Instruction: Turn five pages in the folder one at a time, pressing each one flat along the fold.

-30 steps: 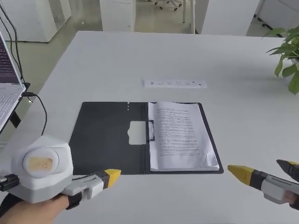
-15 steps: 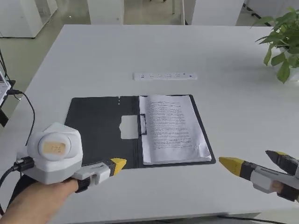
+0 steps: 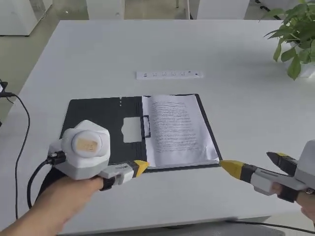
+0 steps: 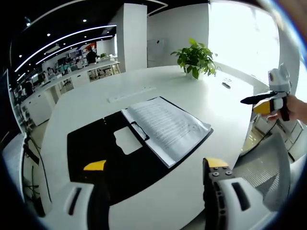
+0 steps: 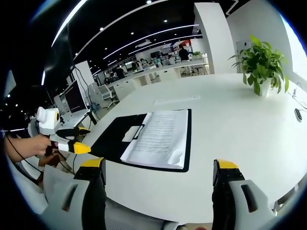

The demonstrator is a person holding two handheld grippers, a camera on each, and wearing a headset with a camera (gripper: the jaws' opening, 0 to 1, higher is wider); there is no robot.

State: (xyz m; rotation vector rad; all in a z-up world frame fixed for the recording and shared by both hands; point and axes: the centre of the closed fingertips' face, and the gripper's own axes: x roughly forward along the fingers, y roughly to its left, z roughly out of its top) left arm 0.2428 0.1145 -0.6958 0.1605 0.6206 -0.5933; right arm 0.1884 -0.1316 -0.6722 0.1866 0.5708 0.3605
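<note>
The black folder (image 3: 93,128) lies open on the white table, with a stack of printed pages (image 3: 179,129) clipped on its right half. My left gripper (image 3: 138,168) hovers at the folder's front edge near the spine; its jaws stand open over the front edge (image 4: 156,165). My right gripper (image 3: 253,162) is open too, one yellow tip just off the folder's front right corner. In the right gripper view the gripper (image 5: 159,164) faces the folder (image 5: 115,134) and pages (image 5: 160,136) from a distance. Neither holds anything.
A white power strip (image 3: 169,74) lies beyond the folder. A potted plant (image 3: 293,34) stands at the far right. A black cable (image 3: 22,147) trails off the table's left side. The table's front edge (image 3: 197,216) runs just below the grippers.
The head camera has shifted. Relative to the folder, my left gripper has moved right toward the spine, and my right gripper has closed in on the front right corner. Pages unchanged.
</note>
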